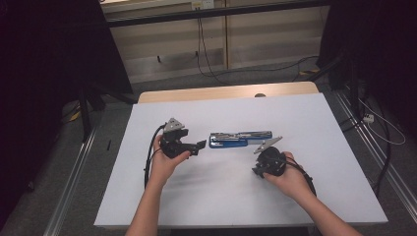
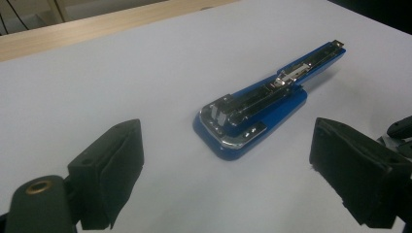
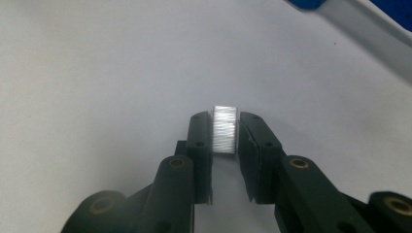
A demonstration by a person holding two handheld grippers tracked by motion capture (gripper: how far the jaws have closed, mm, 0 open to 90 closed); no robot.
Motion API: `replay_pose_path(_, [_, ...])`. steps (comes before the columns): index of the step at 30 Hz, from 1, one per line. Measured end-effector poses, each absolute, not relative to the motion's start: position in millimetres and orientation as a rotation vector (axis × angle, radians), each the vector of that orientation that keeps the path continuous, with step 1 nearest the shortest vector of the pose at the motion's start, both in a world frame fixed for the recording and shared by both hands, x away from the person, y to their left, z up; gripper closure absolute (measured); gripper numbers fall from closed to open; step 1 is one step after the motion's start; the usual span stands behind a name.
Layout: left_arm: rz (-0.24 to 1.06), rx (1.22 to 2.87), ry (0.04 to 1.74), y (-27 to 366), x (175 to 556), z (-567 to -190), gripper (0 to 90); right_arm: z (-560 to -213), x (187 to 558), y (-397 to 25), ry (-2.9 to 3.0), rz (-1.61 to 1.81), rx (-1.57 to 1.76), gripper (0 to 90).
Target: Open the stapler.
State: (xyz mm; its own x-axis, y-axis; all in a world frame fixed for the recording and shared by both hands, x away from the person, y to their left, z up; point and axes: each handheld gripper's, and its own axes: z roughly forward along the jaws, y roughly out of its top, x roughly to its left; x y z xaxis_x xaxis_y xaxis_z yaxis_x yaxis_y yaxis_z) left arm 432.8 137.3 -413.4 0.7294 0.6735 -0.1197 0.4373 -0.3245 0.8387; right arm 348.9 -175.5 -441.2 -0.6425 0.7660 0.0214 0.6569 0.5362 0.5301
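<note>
A blue stapler (image 1: 235, 139) lies opened flat on the white table (image 1: 295, 113), its metal staple channel facing up (image 2: 252, 109). My left gripper (image 1: 196, 146) sits just left of the stapler's wide end, jaws open wide with nothing between them (image 2: 228, 160). My right gripper (image 1: 259, 171) hovers in front of the stapler, to the right, pointing down at the table. It is shut on a small silvery strip of staples (image 3: 225, 129), pinched between the two black fingertips. A blue corner of the stapler (image 3: 306, 4) shows at the top of the right gripper view.
A wooden strip (image 1: 221, 92) runs along the table's far edge. Beyond it are a floor with cables (image 1: 206, 59) and dark stands at both sides. Bare white tabletop lies all around the stapler.
</note>
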Motion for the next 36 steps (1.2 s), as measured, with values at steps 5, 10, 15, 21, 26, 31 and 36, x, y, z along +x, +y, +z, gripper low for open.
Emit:
replay_pose_path(5, [0.31, 1.972, 0.847, 137.1, 432.7, -413.5, 12.5, -441.5, 347.0, -178.6, 2.56, 0.762, 1.216, 75.1])
replay_pose_path(10, [0.308, 1.979, 0.842, 135.2, 432.3, -413.9, 12.5, -442.0, 347.4, -180.1, 2.562, 0.77, 1.228, 75.8])
replay_pose_path(15, [0.308, 1.979, 0.84, 133.6, 432.1, -414.5, 12.5, -442.2, 348.2, -180.0, 2.564, 0.767, 1.229, 76.1])
replay_pose_path(21, [0.313, 1.978, 0.835, 133.4, 432.0, -413.6, 12.6, -442.3, 350.0, -181.5, 2.568, 0.777, 1.25, 78.7])
replay_pose_path(26, [0.315, 1.981, 0.834, 133.2, 432.3, -414.0, 12.6, -441.6, 351.9, -181.8, 2.585, 0.773, 1.244, 78.4])
replay_pose_path(31, [0.314, 1.977, 0.839, 133.4, 432.7, -414.5, 12.6, -441.0, 353.7, -181.2, 2.596, 0.767, 1.252, 78.0])
replay_pose_path(36, [0.314, 1.98, 0.838, 132.8, 432.5, -414.5, 12.6, -440.4, 353.8, -178.7, 2.597, 0.744, 1.245, 77.2])
